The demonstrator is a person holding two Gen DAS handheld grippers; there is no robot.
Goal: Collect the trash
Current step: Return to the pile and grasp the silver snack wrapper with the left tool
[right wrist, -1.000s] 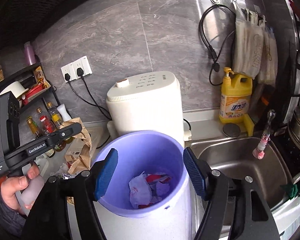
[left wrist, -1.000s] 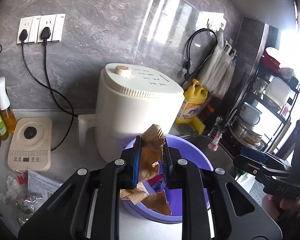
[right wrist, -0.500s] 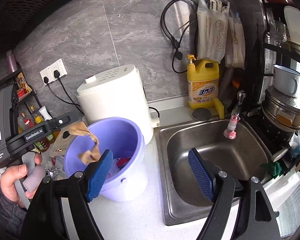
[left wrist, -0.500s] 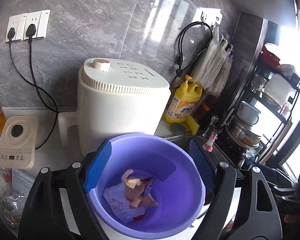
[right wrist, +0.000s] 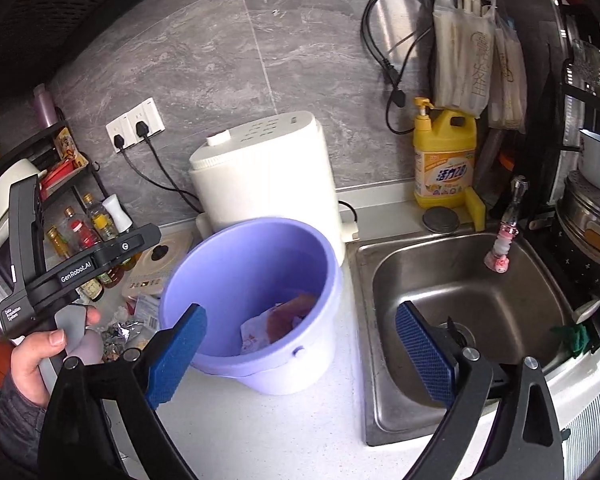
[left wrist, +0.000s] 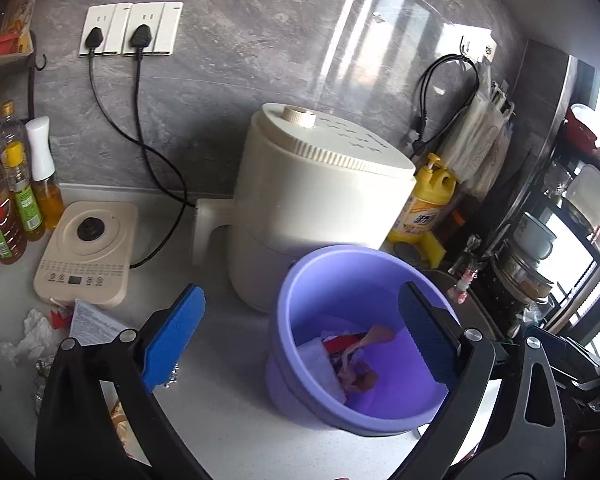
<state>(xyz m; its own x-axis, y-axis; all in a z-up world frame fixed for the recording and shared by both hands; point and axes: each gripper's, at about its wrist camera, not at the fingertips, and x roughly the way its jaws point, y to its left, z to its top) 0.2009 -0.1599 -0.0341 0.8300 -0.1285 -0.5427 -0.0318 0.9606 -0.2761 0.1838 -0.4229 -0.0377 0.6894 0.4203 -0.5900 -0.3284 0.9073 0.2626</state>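
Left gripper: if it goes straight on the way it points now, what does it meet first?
Probably the purple bucket, at its near-left rim or wall. The left gripper is open and empty, jaws just opened, angled down toward the bucket's left side. Depth is unclear; it might meet the countertop first.

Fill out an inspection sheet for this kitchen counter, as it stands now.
Surface: light countertop, bare in front of the bucket.
Job's things: purple bucket holds brown paper and wrappers; loose wrappers lie at the left.
Clutter: oil bottles, kettle base, white appliance, detergent.
Grippers: left gripper and right gripper open, jaws just widened, nothing between them.
Cables: two plugged cords; one hanging.
Surroundings: sink, rack.
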